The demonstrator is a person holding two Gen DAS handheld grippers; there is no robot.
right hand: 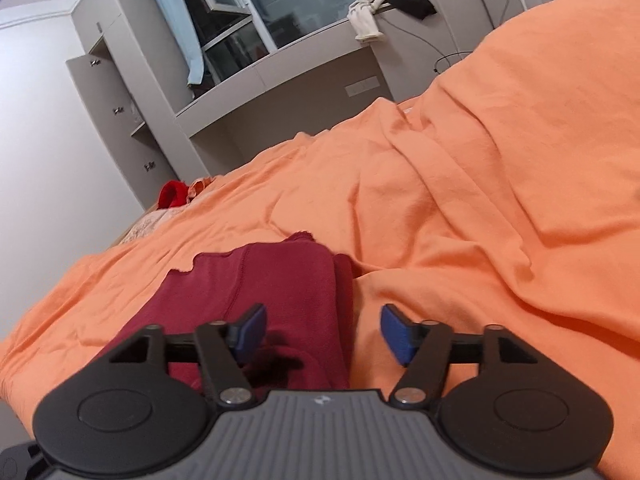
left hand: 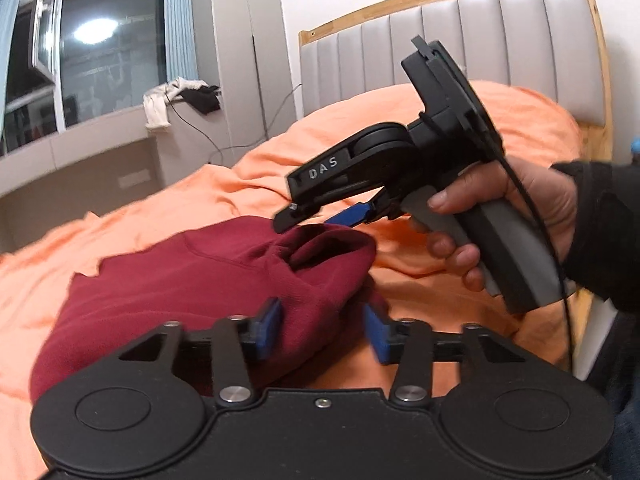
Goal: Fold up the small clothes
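Maroon knit garment (left hand: 192, 280) lies bunched on the orange bedsheet (left hand: 460, 120), directly ahead of and beneath the left hand-held gripper (left hand: 322, 330). Left hand-held gripper: blue pads (left hand: 267, 326) stand apart, with a fold of the maroon fabric running up between them; the cloth fills most of the gap, yet neither pad visibly presses it, so contact cannot be confirmed. Right hand-held gripper (left hand: 320, 218) enters the left wrist view from the right, held in the person's right hand (left hand: 500, 220), its black finger tips sitting at the raised far edge of the garment, just beyond the left gripper. From that view one blue pad shows behind the black finger, and whether the tips touch cloth cannot be told. Right wrist view: right hand-held gripper (right hand: 322, 332) has its blue pads (right hand: 394, 334) wide apart and nothing clamped; the maroon garment (right hand: 256, 296) lies below and ahead of its left finger, folded in a long strip with a seam running away from the camera, while the right finger hangs over bare orange bedsheet (right hand: 480, 200). Padded grey headboard (left hand: 460, 48) stands beyond the right gripper in the left view. Window (left hand: 92, 56) and a white cloth with a dark item (left hand: 176, 98) on the ledge lie to the far left. Small red item (right hand: 173, 194) rests at the far bed edge in the right view.
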